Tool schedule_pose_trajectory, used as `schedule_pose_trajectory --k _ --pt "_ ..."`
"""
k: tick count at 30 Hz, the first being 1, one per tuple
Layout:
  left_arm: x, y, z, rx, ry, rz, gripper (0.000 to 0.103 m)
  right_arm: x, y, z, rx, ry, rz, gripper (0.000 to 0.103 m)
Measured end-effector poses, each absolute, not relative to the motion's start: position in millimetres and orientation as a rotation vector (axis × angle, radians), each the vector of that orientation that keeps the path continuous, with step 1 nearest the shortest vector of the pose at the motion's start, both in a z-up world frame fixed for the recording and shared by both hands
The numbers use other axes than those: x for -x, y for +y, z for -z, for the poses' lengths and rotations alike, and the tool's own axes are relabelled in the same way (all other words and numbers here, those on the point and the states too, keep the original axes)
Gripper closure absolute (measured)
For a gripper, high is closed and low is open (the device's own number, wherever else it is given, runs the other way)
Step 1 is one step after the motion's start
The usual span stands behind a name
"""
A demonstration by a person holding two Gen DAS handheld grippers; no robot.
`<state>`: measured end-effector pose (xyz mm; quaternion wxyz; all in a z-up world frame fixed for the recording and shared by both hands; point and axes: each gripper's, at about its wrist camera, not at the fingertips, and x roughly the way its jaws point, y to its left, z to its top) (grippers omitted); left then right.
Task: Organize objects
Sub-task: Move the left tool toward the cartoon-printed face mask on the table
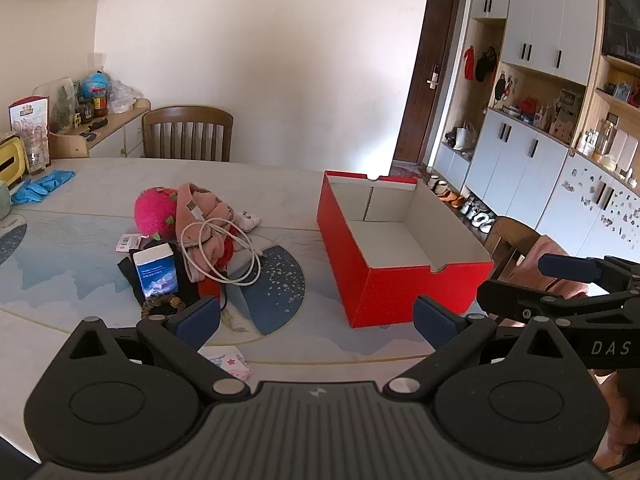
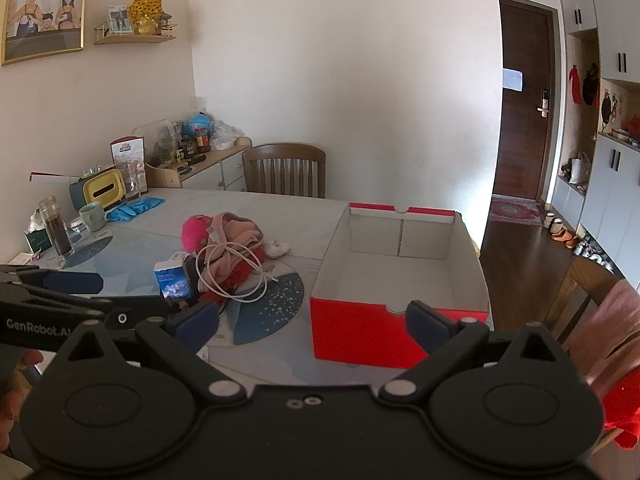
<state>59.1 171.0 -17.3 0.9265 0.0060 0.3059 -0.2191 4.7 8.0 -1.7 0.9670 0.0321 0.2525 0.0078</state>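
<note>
Dining-room light falls across a pale desk (image 1: 280,184) printed with blue mountains and round navy patches, a wooden chair (image 1: 188,132) pushed in at its far side. Both sets of jaws stand wide with nothing between them: the left gripper (image 1: 316,320) hangs over the near edge of the desk between the clutter and the box, and the right gripper (image 2: 312,322) is aimed at the near red wall of the box, so neither has picked a thing yet. Lettering on the tool bodies reads "DAS" on the right one as seen from the left wrist, and "GenRobot.AI" on the left one as seen from the right wrist. Just beyond the left jaws lies the pile to be sorted: a small blue-and-white carton (image 1: 156,272) with print too small to read, standing on dark cloth, a coiled white charging cable (image 1: 220,252) draped over pink clothing (image 1: 204,208), and a pink dragon-fruit plush (image 1: 154,212) behind. The open red shoebox (image 1: 400,240), empty and white inside, sits well apart to the right, likely set there as the bin for these things. Farther off lie blue gloves (image 1: 40,186); a framed family picture (image 2: 44,8) on the wall is captioned, as far as it reads, "Happy Family".
</note>
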Motion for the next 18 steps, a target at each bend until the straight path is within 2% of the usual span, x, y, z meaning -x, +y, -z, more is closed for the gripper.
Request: schedule_pose_trajectory --k 18 --pt "-80 172 44 -0.057 0.652 0.375 0.000 -17 -50 5 -0.053 0.545 0.063 0.005"
